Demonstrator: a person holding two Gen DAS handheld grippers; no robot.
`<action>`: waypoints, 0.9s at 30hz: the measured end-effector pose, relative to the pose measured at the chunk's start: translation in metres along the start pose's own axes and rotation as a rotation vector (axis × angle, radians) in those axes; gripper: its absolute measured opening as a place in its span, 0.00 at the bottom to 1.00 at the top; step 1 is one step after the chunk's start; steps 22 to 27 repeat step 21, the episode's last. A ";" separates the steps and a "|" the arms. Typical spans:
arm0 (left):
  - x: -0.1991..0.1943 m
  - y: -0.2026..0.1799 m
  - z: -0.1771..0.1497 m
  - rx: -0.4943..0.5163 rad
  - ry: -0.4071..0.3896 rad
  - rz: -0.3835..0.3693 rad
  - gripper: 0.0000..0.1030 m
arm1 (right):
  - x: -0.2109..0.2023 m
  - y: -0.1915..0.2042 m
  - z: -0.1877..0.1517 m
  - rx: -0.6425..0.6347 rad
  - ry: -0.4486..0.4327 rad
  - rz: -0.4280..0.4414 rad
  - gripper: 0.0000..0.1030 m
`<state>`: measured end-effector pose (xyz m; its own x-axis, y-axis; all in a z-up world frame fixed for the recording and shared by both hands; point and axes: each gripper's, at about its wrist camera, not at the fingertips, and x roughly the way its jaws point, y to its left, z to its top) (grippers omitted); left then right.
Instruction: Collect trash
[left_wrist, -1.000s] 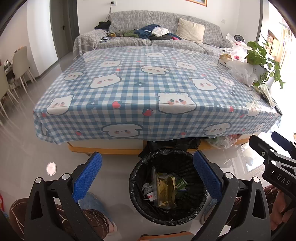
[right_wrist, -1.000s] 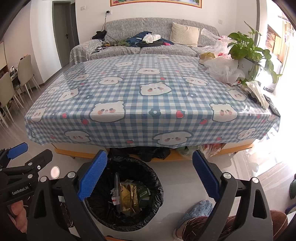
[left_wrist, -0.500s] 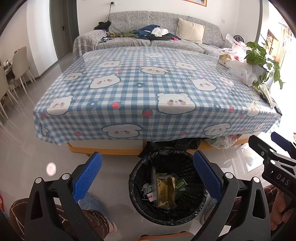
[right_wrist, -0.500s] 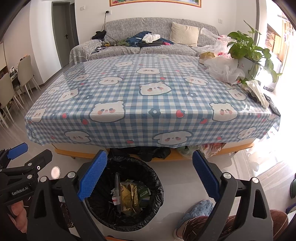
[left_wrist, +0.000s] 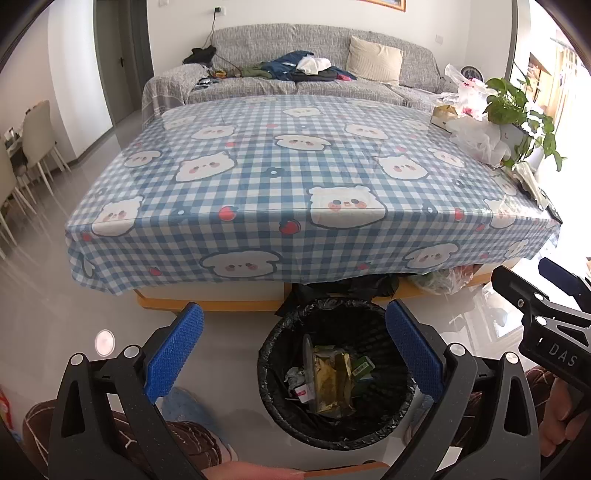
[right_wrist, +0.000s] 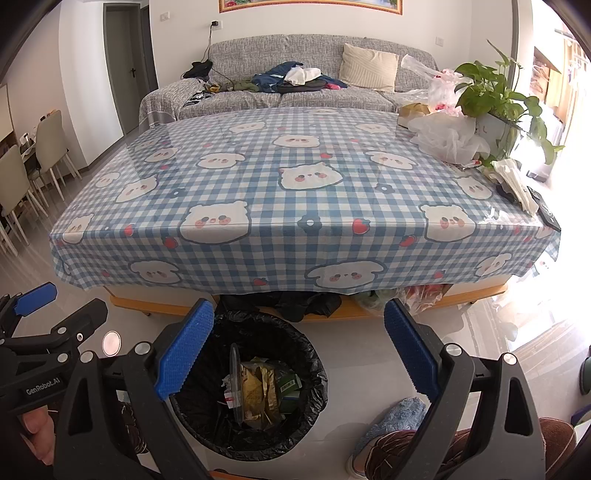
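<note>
A black-lined trash bin (left_wrist: 384, 325) stands on the floor before the table; it also shows in the right wrist view (right_wrist: 314, 354). Inside lie a gold wrapper (left_wrist: 332, 380), a clear plastic lid (right_wrist: 233, 373) and a green packet (right_wrist: 290, 384). My left gripper (left_wrist: 293, 352) is open and empty above the bin. My right gripper (right_wrist: 297, 349) is open and empty, over the bin's right rim. Each gripper shows at the edge of the other's view.
A low table under a blue checked bear cloth (left_wrist: 280, 173) fills the middle. Plastic bags (right_wrist: 443, 136), a potted plant (right_wrist: 495, 107) and a remote (right_wrist: 546, 214) sit along its right side. Dark bags lie under the table (right_wrist: 295, 301). A sofa (left_wrist: 295, 74) stands behind, chairs (right_wrist: 22, 177) at left.
</note>
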<state>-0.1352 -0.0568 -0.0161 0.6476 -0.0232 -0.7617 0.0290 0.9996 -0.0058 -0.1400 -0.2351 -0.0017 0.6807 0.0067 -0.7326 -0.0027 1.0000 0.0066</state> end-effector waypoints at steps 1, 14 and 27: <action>0.000 0.001 0.000 0.000 0.000 0.000 0.94 | 0.000 0.000 0.000 0.000 0.000 0.000 0.87; 0.000 0.002 0.000 -0.009 -0.009 0.005 0.93 | 0.000 0.000 0.000 0.001 0.001 -0.001 0.87; 0.000 0.005 0.000 -0.018 -0.008 -0.004 0.94 | 0.000 0.000 0.000 0.001 0.001 0.000 0.87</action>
